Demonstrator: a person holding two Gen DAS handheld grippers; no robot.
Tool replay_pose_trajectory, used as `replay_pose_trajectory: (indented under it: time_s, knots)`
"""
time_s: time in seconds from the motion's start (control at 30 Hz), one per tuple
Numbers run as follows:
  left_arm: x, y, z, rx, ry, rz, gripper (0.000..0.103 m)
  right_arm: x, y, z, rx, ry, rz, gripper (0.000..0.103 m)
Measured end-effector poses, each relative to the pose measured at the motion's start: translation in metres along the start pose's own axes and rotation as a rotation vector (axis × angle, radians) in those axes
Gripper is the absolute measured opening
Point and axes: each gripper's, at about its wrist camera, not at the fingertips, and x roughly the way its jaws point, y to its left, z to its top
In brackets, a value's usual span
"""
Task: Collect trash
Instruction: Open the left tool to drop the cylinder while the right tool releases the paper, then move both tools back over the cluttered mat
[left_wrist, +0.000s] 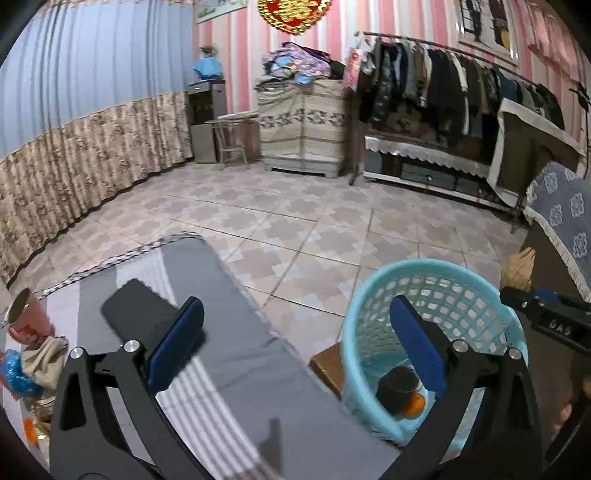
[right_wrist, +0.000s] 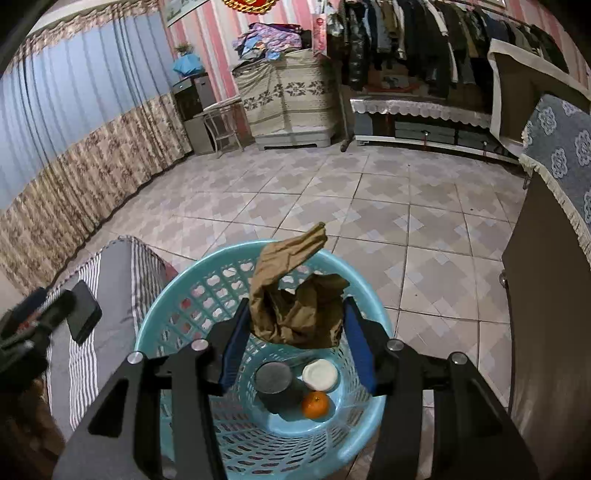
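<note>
a black phone (left_wrist: 142, 312) lies flat on the grey striped cloth (left_wrist: 236, 325) that covers the bench, near its far end. beyond it the floor (left_wrist: 295, 221) is laid with patterned tiles in beige and pale blue. a long curtain (left_wrist: 85, 110), blue above and floral beige below, runs along the left side of the room. against the pink striped wall (left_wrist: 240, 66) stands a cabinet draped in a leaf-patterned cloth (left_wrist: 303, 125), with folded fabrics (left_wrist: 295, 64) heaped on top. to its right a clothes rail (left_wrist: 443, 77) carries a row of dark jackets above a low bench with a lace cover (left_wrist: 424, 151). a small folding chair (left_wrist: 231, 136) stands beside the cabinet.
</note>
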Motion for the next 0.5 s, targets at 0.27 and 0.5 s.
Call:
replay_pose_trajectory:
  time_s: [0.27,0.5]
  knots:
    - [-0.016,0.034,-0.006,-0.047,0.000,0.050,0.097,0.013,0.026,-0.003,-0.035,0.017,0.028,0.058]
    - [-0.025,0.058,-0.022,-0.067,0.014,0.079,0.097,0.013,0.027,-0.003,-0.009,-0.002,0.028,0.087]
